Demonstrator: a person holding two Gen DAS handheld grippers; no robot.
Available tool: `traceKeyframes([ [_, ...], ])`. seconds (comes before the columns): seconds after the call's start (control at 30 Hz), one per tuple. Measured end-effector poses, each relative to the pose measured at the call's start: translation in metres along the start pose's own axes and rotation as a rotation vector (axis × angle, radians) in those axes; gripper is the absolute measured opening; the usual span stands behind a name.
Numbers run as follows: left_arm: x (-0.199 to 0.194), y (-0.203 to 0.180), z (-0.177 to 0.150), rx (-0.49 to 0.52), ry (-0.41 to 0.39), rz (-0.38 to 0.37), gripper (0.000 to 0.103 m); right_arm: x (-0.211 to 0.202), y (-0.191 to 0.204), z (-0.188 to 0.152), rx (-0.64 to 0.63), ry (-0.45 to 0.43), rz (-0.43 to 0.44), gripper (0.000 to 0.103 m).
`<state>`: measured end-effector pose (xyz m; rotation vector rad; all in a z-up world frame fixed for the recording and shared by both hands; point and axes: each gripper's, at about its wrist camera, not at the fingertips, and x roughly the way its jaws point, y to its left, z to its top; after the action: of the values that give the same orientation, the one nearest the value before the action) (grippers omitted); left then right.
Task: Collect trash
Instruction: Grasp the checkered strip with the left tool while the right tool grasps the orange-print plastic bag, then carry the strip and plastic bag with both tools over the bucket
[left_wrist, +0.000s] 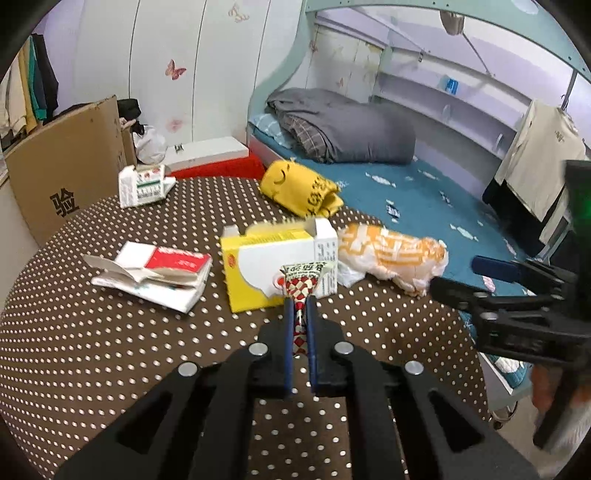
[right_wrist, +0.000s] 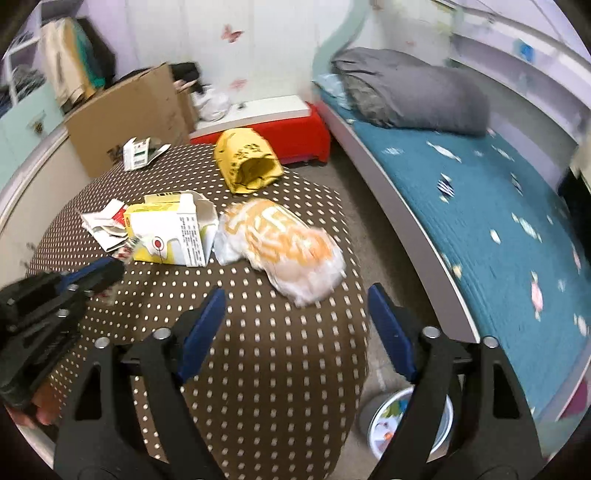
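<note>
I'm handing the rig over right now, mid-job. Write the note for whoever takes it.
Left tongs: shut on a red-checked wrapper, just over the table.
Right tongs: open, empty, above the table's edge.
Bin: on the floor below the right tongs, some trash already inside.
Left on the table: yellow box, orange bag, yellow bag, red-white carton, green-white carton.
Next, probably: drop the wrapper in the bin.

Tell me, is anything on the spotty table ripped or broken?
Yes. The yellow and white carton lies on its side with its end flaps torn open. Beside it, the red and white box is flattened and ripped. The left gripper pinches a crumpled checkered wrapper. The right gripper is open, holding nothing.
</note>
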<state>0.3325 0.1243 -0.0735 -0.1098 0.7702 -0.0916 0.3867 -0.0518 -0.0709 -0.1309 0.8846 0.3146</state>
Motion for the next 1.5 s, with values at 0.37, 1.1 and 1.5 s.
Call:
traceKeyframes([
  [0.37,0.001,0.021,0.008,-0.038,-0.004,0.040,0.006,0.053,0.018,0.015,-0.087,0.082,0.029,0.039],
  [1.1,-0.010,-0.060,-0.016,0.092,0.005,-0.048,0.006,-0.029,-0.032,-0.061,0.107,0.041,0.026,0.036],
  [1.5,-0.006,-0.134,-0.033,0.211,0.032,-0.136,0.006,-0.062,-0.079,-0.102,0.225,0.024,-0.021,0.036],
])
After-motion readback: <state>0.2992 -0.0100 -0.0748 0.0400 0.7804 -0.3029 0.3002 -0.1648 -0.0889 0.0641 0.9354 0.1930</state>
